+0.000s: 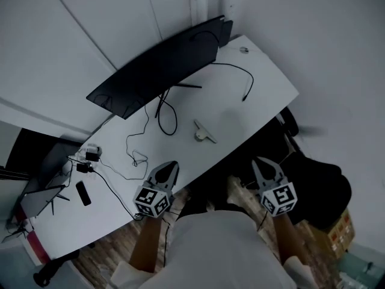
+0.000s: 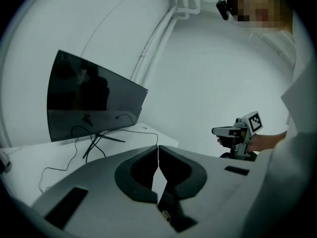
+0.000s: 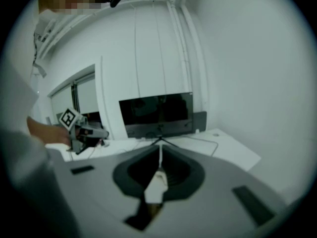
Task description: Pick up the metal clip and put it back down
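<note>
The clip (image 1: 203,132) lies on the tabletop (image 1: 264,92), in front of the monitor (image 1: 159,65). The left claw (image 1: 170,165) and the right claw (image 1: 259,161) are both closed, holding nothing, and do not touch the clip.

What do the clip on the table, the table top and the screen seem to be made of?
The clip looks like pale, dull metal, but it is too small to be sure. The table top seems to be smooth white laminate or painted board: flat, even, matt. The screen looks like dark glossy glass or plastic; faint reflections show on it in the left gripper view.
</note>
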A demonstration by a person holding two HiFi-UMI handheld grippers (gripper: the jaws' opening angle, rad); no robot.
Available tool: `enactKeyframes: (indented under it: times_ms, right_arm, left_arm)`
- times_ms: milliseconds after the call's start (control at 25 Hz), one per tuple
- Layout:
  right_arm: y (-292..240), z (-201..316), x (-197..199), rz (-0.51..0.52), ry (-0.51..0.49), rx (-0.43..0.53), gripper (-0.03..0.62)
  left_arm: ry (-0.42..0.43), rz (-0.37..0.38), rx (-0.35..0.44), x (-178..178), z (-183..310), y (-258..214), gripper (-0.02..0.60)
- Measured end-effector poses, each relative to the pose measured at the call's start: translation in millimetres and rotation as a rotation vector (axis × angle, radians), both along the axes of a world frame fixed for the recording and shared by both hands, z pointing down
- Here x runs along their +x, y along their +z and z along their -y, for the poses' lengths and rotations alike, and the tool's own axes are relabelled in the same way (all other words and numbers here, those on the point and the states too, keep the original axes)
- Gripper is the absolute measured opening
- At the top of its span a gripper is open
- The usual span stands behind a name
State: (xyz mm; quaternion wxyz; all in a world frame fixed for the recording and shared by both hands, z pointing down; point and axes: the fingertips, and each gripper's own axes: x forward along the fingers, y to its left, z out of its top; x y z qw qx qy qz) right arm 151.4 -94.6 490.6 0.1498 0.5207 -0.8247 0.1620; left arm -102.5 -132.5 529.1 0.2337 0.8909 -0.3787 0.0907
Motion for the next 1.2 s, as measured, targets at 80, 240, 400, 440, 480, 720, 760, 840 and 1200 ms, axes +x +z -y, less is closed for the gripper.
enactKeyframes:
  times_ms: [80,240,400,440,480,720,760,840,1200]
  right_arm:
    - [7,1,-2,-0.003,0.014,-0.019,0.034]
    - [21,4,-8,-0.007,0.038,-0.056,0.034]
    - [37,10,-11,-0.005,0.068,-0.089,0.034]
    - [42,11,-12,-0.002,0.076,-0.098,0.034]
    - [46,12,-13,0.001,0.083,-0.107,0.034]
    - [77,18,-15,0.0,0.115,-0.17,0.034]
    - [83,19,-15,0.001,0.12,-0.18,0.034]
    - [95,21,-14,0.004,0.132,-0.197,0.034]
    - [130,19,-15,0.012,0.161,-0.262,0.034]
  left_arm:
    - [0.01,-0.026,-0.044,4,8,15,0.034]
    - [0.027,-0.08,-0.147,12,24,48,0.035]
    - [0.046,-0.124,-0.244,21,39,80,0.035]
    - [0.052,-0.131,-0.266,23,43,87,0.039]
    - [0.059,-0.135,-0.287,26,46,95,0.056]
    - [0.07,-0.162,-0.418,41,67,142,0.094]
    - [0.068,-0.17,-0.441,44,70,150,0.095]
    - [0.064,-0.188,-0.49,48,76,167,0.106]
    - [-0.057,-0.374,-0.789,66,95,236,0.174]
